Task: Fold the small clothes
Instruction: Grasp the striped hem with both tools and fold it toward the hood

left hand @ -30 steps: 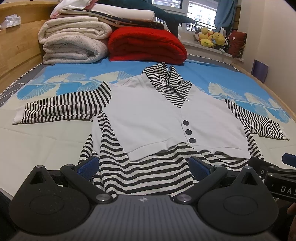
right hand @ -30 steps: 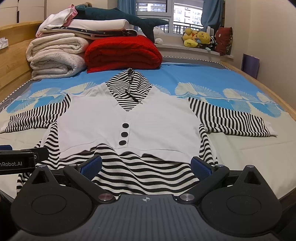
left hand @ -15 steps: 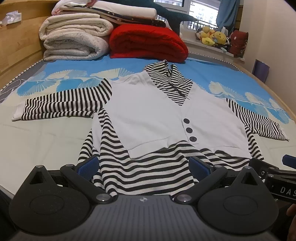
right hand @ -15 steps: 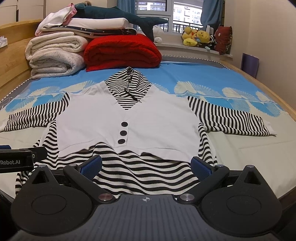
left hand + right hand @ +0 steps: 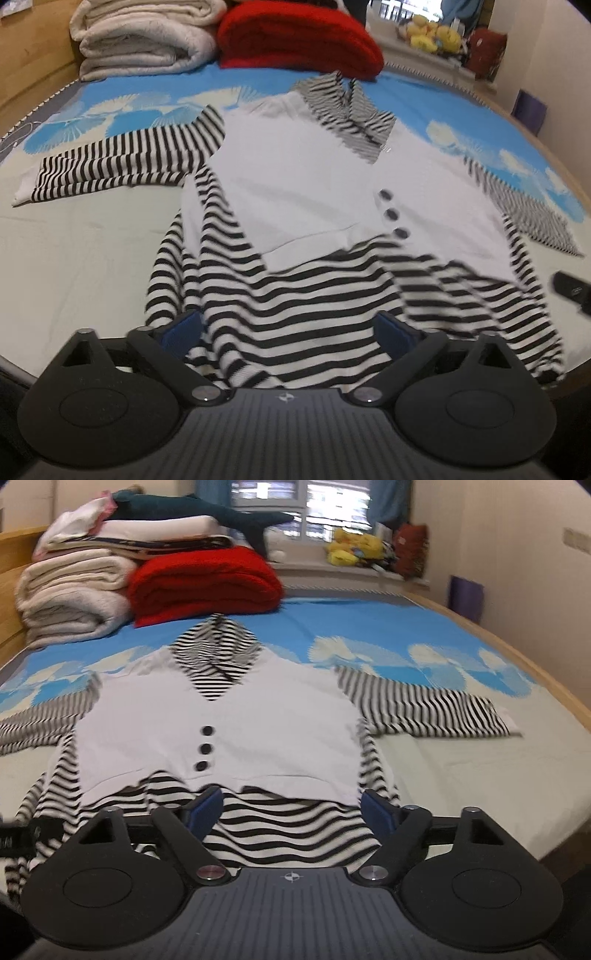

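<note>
The top [image 5: 218, 734] lies flat and face up on the bed [image 5: 461, 771], collar far, striped hem near, both sleeves spread out to left and right. No fold shows yet, so by my reading the whole job is still ahead: sleeves in, then the body doubled.

The left claw [image 5: 291, 328] sits low over the hem's near left part, its jaws spread wide with striped cloth between them but not pinched. The right claw [image 5: 291, 808] is at the hem's near right part; its jaws have just been closing and stand partly spread, cloth between them, pads not pressing it as far as I can tell.

Farther off, cream blankets [image 5: 70, 602] and a red blanket [image 5: 203, 583] are stacked at the far end, the red one just beyond the collar. Plush toys [image 5: 354, 550] sit on the sill. Nothing lies on the top or blocks either sleeve
</note>
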The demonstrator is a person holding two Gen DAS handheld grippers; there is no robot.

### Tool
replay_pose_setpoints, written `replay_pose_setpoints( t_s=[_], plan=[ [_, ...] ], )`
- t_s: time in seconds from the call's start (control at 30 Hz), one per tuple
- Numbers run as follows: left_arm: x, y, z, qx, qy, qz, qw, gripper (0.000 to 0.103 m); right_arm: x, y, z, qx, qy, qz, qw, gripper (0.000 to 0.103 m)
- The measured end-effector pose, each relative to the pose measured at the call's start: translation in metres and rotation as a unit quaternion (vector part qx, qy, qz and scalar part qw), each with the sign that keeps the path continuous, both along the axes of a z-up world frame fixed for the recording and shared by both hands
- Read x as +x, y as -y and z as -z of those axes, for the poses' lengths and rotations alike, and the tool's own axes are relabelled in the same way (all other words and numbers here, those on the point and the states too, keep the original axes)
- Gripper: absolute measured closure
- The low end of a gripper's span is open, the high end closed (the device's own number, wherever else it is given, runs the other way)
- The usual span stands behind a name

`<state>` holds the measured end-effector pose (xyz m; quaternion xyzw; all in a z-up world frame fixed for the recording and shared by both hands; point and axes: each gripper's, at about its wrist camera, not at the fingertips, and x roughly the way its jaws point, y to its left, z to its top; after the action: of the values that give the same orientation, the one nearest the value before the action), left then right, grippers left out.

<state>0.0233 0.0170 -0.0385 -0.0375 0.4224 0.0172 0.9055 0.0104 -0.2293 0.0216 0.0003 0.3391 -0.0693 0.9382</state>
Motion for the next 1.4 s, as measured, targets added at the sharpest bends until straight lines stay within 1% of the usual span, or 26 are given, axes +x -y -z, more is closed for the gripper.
replay_pose_setpoints(
  t_s=[0.07,0.1,0.13,0.17,0.23,0.27,0.3,0.43,0.53,0.6,0.67,0.7,0.77,0.8,0.83,0.87,0.93,1.03,1.1,1.13,1.17,1.23,1.27,1.3,1.33,1.4],
  plan=[
    [0.006,-0.009,0.010,0.001,-0.039,-0.007,0.9992,0.020,0.004,0.008,0.005,0.007,-0.011,0.020,1.000,0.031],
    [0.010,-0.014,0.016,-0.004,-0.047,-0.010,0.9988,0.031,0.006,0.012,0.007,0.012,-0.017,0.028,0.999,0.031],
    [0.012,-0.019,0.022,-0.007,-0.068,-0.014,0.9976,0.044,0.009,0.017,0.010,0.019,-0.026,0.039,0.999,0.033],
    [0.014,-0.026,0.028,-0.006,-0.090,-0.020,0.9957,0.050,0.012,0.021,0.014,0.024,-0.033,0.047,0.998,0.036],
    [0.015,-0.036,0.042,0.009,-0.121,-0.034,0.9921,0.077,0.018,0.030,0.022,0.034,-0.054,0.067,0.996,0.039],
    [0.015,-0.042,0.049,0.019,-0.135,-0.046,0.9896,0.077,0.020,0.034,0.027,0.038,-0.065,0.077,0.994,0.042],
    [0.015,-0.048,0.054,0.014,-0.138,-0.057,0.9886,0.077,0.023,0.039,0.032,0.043,-0.076,0.088,0.992,0.043],
    [0.007,-0.057,0.051,0.032,-0.146,-0.073,0.9861,0.077,0.029,0.058,0.054,0.067,-0.133,0.137,0.979,0.050],
    [-0.001,-0.052,0.034,0.029,-0.131,-0.079,0.9878,0.077,0.030,0.068,0.067,0.066,-0.170,0.164,0.970,0.051],
    [-0.001,-0.040,0.021,0.018,-0.100,-0.055,0.9933,0.074,0.028,0.071,0.071,0.062,-0.181,0.170,0.967,0.053],
    [0.000,-0.029,0.016,0.013,-0.079,-0.027,0.9964,0.068,0.025,0.073,0.073,0.057,-0.184,0.171,0.966,0.057],
    [0.001,-0.025,0.019,0.011,-0.083,-0.017,0.9963,0.065,0.024,0.073,0.074,0.053,-0.185,0.170,0.966,0.059],
    [0.005,-0.024,0.038,0.018,-0.129,-0.023,0.9912,0.065,0.025,0.073,0.075,0.043,-0.189,0.165,0.967,0.068],
    [0.005,-0.030,0.047,0.011,-0.154,-0.038,0.9873,0.064,0.025,0.074,0.076,0.039,-0.190,0.165,0.967,0.068],
    [0.005,-0.035,0.048,-0.001,-0.156,-0.050,0.9864,0.060,0.024,0.075,0.076,0.038,-0.190,0.168,0.967,0.068],
    [0.006,-0.035,0.044,0.002,-0.151,-0.050,0.9873,0.060,0.023,0.075,0.075,0.040,-0.190,0.167,0.967,0.068],
    [0.005,-0.032,0.032,0.011,-0.118,-0.041,0.9921,0.060,0.023,0.074,0.069,0.042,-0.178,0.165,0.969,0.068],
    [0.005,-0.025,0.022,0.009,-0.085,-0.024,0.9960,0.055,0.021,0.068,0.051,0.041,-0.127,0.148,0.980,0.067],
    [0.008,-0.018,0.023,0.008,-0.088,-0.017,0.9959,0.053,0.020,0.058,0.040,0.028,-0.091,0.120,0.988,0.066],
    [0.010,-0.018,0.027,0.003,-0.100,-0.018,0.9948,0.050,0.021,0.052,0.039,0.019,-0.085,0.099,0.991,0.066],
    [0.012,-0.019,0.035,-0.007,-0.120,-0.022,0.9925,0.047,0.024,0.048,0.043,0.012,-0.094,0.085,0.992,0.066],
    [0.011,-0.024,0.047,-0.032,-0.162,-0.039,0.9855,0.046,0.031,0.043,0.062,0.008,-0.154,0.071,0.985,0.066],
    [0.011,-0.026,0.046,-0.038,-0.158,-0.046,0.9856,0.046,0.033,0.046,0.073,0.015,-0.184,0.081,0.979,0.066],
    [0.011,-0.024,0.040,-0.032,-0.146,-0.047,0.9877,0.046,0.033,0.050,0.080,0.025,-0.202,0.095,0.974,0.066],
    [0.011,-0.020,0.032,-0.021,-0.125,-0.040,0.9911,0.046,0.032,0.053,0.080,0.033,-0.199,0.105,0.974,0.067],
    [0.011,-0.014,0.014,-0.011,-0.080,-0.027,0.9964,0.046,0.032,0.049,0.068,0.027,-0.169,0.100,0.980,0.066]
  ],
)
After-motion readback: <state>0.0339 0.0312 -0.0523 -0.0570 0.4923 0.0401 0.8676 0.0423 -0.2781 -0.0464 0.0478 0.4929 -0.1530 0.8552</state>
